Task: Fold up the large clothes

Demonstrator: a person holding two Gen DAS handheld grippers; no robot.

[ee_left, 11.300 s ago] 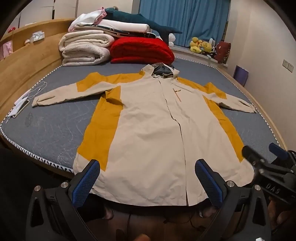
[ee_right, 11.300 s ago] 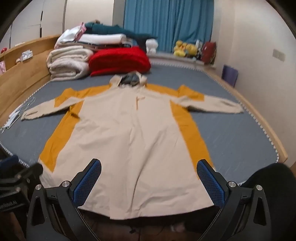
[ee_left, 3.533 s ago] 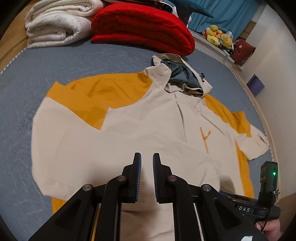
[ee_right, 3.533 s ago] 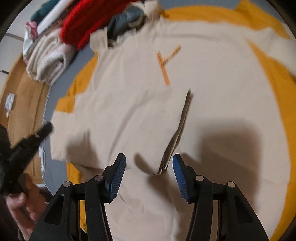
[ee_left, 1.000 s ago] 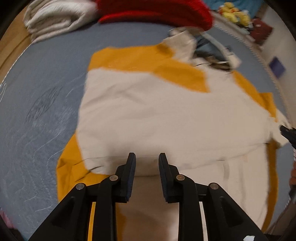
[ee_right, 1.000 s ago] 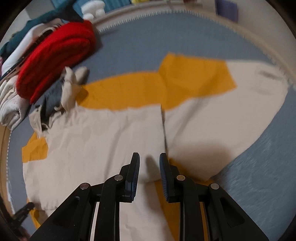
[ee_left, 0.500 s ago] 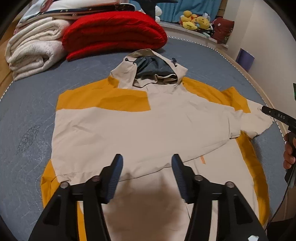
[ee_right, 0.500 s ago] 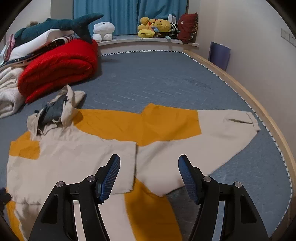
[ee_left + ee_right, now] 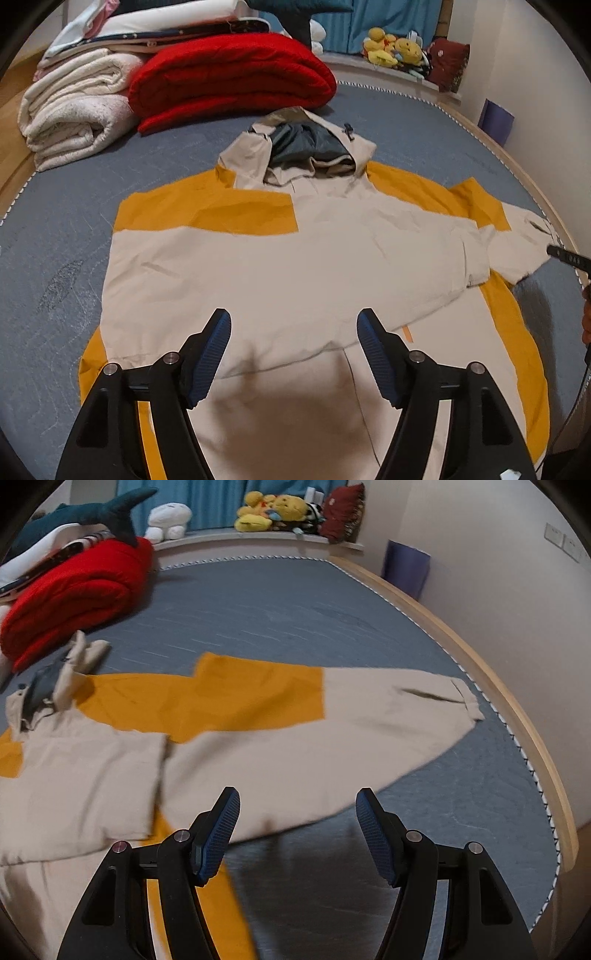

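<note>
A beige and mustard hooded jacket (image 9: 280, 258) lies flat on the grey bed (image 9: 55, 266). Its left sleeve is folded across the chest, the cuff ending near the right side. Its grey-lined hood (image 9: 306, 151) points toward the far bedding. My left gripper (image 9: 293, 345) is open and empty, held above the jacket's middle. In the right wrist view the jacket's right sleeve (image 9: 303, 734) lies spread out toward the bed's right edge. My right gripper (image 9: 297, 827) is open and empty above that sleeve's lower edge.
A red quilt (image 9: 229, 77) and folded white blankets (image 9: 74, 114) are stacked at the bed's far end. Plush toys (image 9: 269, 515) sit on the window ledge. A wooden bed rim (image 9: 517, 716) runs along the right, near the wall.
Both grippers have opened wider and let go of the folded left sleeve, which now lies across the chest. Both have pulled back and levelled out. The right gripper has swung toward the right sleeve.
</note>
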